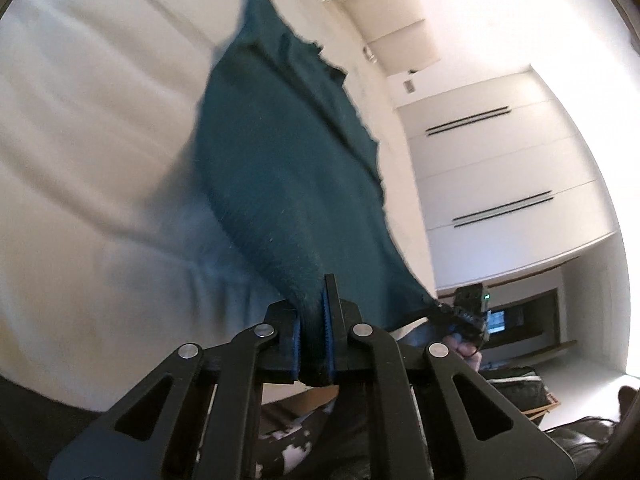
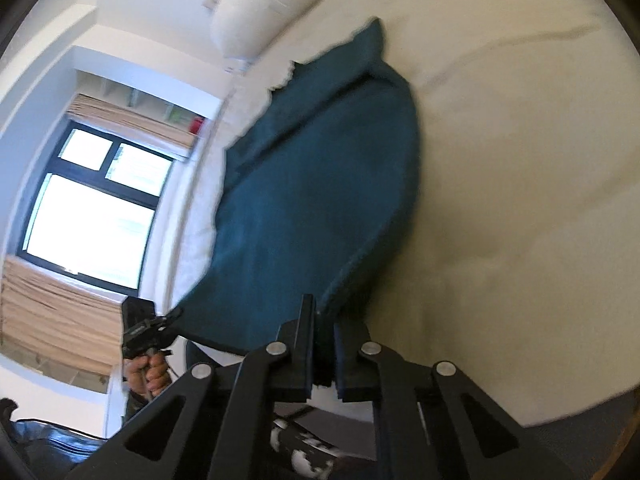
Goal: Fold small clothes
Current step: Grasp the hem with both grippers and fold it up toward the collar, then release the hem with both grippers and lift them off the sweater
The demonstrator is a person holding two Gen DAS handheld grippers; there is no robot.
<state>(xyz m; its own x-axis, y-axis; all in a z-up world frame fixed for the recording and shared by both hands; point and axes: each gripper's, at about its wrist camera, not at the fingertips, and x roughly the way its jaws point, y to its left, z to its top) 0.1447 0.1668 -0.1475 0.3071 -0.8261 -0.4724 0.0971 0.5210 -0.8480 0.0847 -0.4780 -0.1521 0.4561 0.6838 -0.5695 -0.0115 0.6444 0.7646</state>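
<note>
Two grippers, left and right, apparently both clamped on teal cloth.

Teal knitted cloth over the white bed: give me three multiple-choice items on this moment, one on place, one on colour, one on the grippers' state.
1. Where does the far end of the teal knitted cloth lie?
A. on the white bed sheet
B. on a wooden floor
C. inside a basket

2. What colour are the pads lining the left gripper's fingers?
A. red
B. blue
C. yellow

3. How do the two grippers stand?
A. both open, clear of the cloth
B. only the left is shut on the cloth
C. both shut on the cloth's near edge

Key: 1 A, the cloth's far tip rests on the white bed sheet near the white pillow. 2 B, blue strips flank the pinched fabric in the left gripper. 3 C, each wrist view shows cloth clamped between the fingers, the right gripper included.
</note>
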